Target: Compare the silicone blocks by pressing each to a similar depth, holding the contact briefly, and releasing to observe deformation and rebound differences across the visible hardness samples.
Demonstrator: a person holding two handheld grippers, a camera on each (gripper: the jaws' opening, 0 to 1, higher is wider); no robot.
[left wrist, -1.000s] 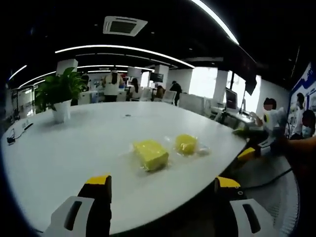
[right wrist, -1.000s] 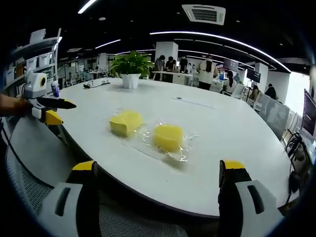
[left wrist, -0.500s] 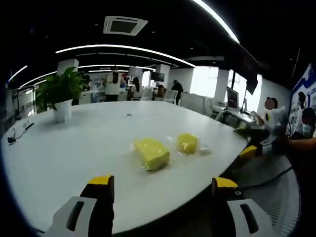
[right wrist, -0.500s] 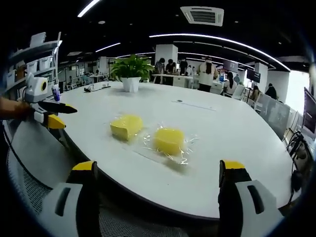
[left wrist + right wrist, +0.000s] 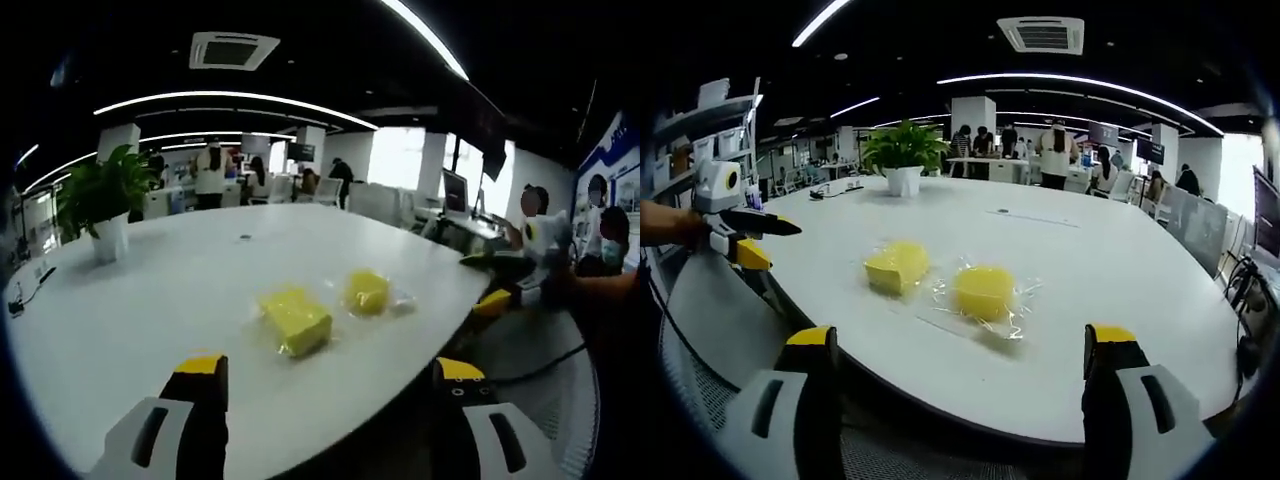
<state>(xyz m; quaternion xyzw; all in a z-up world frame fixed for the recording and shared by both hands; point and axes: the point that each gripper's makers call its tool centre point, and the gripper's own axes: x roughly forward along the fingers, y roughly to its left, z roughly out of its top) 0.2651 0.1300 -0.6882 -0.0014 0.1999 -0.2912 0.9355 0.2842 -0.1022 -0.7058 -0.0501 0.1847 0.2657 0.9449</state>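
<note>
Two yellow silicone blocks lying on the white table (image 5: 150, 300) in left gripper view: rectangular block (image 5: 296, 319) nearer, rounder block (image 5: 367, 291) just beyond it, each on crinkled clear film, set apart w/ a small gap. Left gripper (image 5: 325, 372) hanging short of the table edge, jaws spread wide, gripping nothing. Vs 1 s ago: whole scene sliding left and slightly down in frame, plant (image 5: 95, 195) drifting toward the left edge, so camera panning rather than blocks moving. Blocks keeping their shape and spacing, no dent visible. Other gripper (image 5: 500, 285) poking in from the right by the table edge, yellow tip showing.

Switching to right gripper view: same pair, rectangular block (image 5: 896, 267) on the left, rounder block (image 5: 983, 291) on the right atop film, both near the front of the table (image 5: 1120, 290). Right gripper (image 5: 960, 345) held back off the edge, jaws wide apart, empty. Background rising a touch vs 1 s ago, blocks sitting a bit lower in frame; again a small hand shift. Left gripper (image 5: 752, 240) entering from the left, well apart from the blocks.

Reading this as approach only: no press begun on either sample, no contact yet, everything of the compare left to do.

No brand, label or legible writing anywhere; wall graphics at far right of left gripper view too blurred to read.
</note>
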